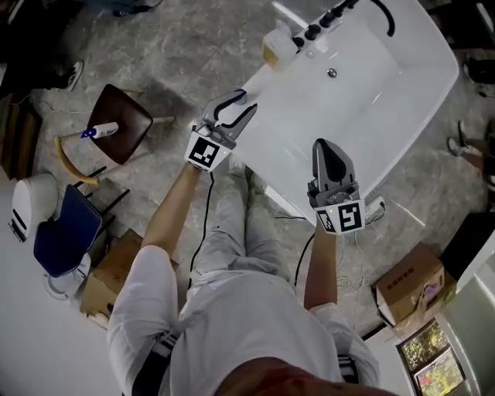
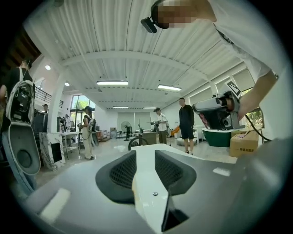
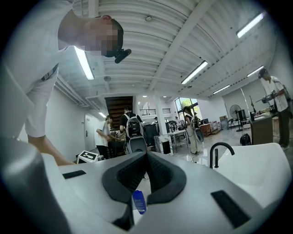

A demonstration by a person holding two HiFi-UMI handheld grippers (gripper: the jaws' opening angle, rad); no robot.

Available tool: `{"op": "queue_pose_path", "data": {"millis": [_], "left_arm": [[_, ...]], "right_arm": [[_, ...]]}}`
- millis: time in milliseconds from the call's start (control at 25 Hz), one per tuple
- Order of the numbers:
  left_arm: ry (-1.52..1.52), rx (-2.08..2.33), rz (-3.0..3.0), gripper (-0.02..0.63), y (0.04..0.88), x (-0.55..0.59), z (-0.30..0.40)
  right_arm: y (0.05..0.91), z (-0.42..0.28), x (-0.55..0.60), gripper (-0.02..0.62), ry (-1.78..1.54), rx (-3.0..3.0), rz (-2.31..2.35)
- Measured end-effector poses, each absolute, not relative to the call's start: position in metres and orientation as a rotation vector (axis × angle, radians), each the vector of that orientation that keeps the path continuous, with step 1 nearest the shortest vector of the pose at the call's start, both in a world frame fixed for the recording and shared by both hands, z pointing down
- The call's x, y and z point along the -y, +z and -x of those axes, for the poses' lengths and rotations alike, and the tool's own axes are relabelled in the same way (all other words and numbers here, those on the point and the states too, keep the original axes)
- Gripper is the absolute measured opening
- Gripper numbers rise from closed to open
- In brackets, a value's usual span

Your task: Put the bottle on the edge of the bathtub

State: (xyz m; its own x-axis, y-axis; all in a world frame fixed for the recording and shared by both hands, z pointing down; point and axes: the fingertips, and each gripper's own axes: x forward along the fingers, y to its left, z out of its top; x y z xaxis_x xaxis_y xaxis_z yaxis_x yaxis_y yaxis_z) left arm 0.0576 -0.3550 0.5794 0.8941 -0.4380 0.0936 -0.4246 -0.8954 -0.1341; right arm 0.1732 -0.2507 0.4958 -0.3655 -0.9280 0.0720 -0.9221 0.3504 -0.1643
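The bottle (image 1: 100,131) is small and white with a blue end, and it lies on its side on the dark brown seat of a chair (image 1: 130,104). The chair stands on the grey marbled floor (image 1: 178,46), well apart from the white bathtub (image 1: 410,93) and off to the left of both grippers. The left gripper (image 1: 241,103) hangs over the tub's near end. Its fingers (image 2: 122,171) are somewhat apart and grip nothing, and the tub's white rim shows in the gap between them. The right gripper (image 1: 326,144) hovers beside the tub's long near edge with its fingers (image 3: 130,176) brought together at the tips. A small blue thing shows low in the slot behind the tips, but what it is cannot be told. The tub's rim runs as a broad white band from the left gripper up to the far end. There, black knobs (image 1: 313,32), a black spout (image 1: 384,17) and a pale yellowish block (image 1: 271,51) crowd the corner. A stretch of floor lies between chair and tub. A cardboard box (image 1: 410,290) sits near the tub's lower right, and another box (image 1: 116,271) sits below the chair.
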Motion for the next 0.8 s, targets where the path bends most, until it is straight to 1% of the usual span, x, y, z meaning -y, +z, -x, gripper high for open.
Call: {"op": "queue_pose_path", "data": {"millis": [80,240,320,560,800], "left_arm": [[-0.17,-0.685,2.941,0.079,0.557,0.346,-0.057],[-0.146,-0.732,2.941,0.019,0.511,0.324,-0.051],[-0.112,-0.774,2.934,0.002,0.484,0.32,-0.047],[-0.038,-0.872,3.007,0.002,0.414,0.293,-0.03],[-0.121,-0.83,3.053,0.001,0.395,0.245,-0.028]], "right_arm": [[0.482,-0.171,0.245,0.002,-0.279,-2.561,1.734],[0.457,-0.162,0.232,0.002,-0.299,-2.598,1.716],[0.444,-0.157,0.231,0.002,-0.289,-2.607,1.714],[0.402,-0.13,0.225,0.002,-0.275,-2.654,1.676],[0.368,-0.097,0.222,0.002,-0.18,-2.743,1.599]]}}
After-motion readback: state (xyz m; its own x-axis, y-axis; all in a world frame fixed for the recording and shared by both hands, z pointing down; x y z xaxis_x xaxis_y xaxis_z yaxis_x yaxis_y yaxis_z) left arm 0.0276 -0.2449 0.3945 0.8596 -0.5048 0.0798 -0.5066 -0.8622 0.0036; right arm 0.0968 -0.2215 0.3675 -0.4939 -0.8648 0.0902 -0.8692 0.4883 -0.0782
